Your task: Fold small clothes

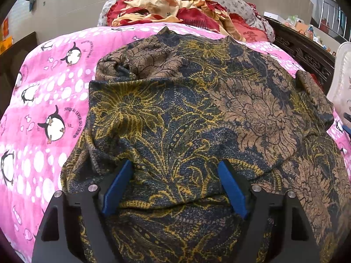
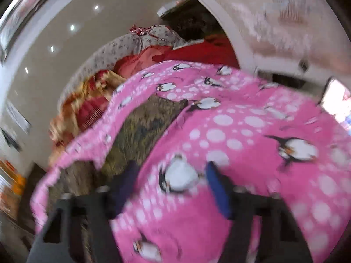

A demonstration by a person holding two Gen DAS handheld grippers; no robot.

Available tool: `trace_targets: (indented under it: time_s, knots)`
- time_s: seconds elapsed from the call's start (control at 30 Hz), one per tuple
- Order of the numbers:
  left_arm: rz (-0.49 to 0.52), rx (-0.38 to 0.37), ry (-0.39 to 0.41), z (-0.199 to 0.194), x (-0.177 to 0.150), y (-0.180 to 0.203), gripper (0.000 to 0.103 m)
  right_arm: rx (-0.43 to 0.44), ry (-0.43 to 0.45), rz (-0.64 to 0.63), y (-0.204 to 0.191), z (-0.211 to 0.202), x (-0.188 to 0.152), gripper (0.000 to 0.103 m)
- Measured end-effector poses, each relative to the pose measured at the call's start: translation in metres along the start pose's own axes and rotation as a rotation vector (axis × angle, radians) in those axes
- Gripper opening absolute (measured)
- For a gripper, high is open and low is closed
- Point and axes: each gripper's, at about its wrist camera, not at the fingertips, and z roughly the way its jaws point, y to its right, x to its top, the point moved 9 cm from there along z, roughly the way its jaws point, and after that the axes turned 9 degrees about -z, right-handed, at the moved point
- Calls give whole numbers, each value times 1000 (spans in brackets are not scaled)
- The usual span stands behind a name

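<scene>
A: The left gripper [image 1: 175, 188] at the bottom of the frame has its jaws apart over the patterned garment [image 1: 197, 114] — it grips nothing.

B: Right gripper [image 2: 173, 188] is also apart, over the pink penguin blanket [image 2: 252, 131]. A fold seems half done; next, take a garment edge.

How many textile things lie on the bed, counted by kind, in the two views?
Patterned garment, brown, dark blue and yellow: 1
Pink penguin blanket: 1
Red and gold crumpled cloth: 1
Grey floral pillow: 1
Total: 4
</scene>
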Motion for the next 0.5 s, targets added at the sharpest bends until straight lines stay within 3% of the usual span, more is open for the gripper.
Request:
trace_targets:
  time_s: [0.2, 0.23, 0.27, 0.4, 0.5]
  knots:
    - [1, 2, 0, 1, 0, 0, 64, 129, 38, 140, 17, 39, 32, 51]
    - [1, 2, 0, 1, 0, 0, 64, 163, 27, 160, 16, 48, 39, 46]
    - [1, 2, 0, 1, 0, 0, 64, 148, 3, 166, 19, 60, 43, 40]
    - [1, 2, 0, 1, 0, 0, 64, 108, -74, 123, 19, 99, 59, 40]
    - [2, 3, 0, 1, 0, 0, 64, 86, -85, 108, 16, 115, 66, 40]
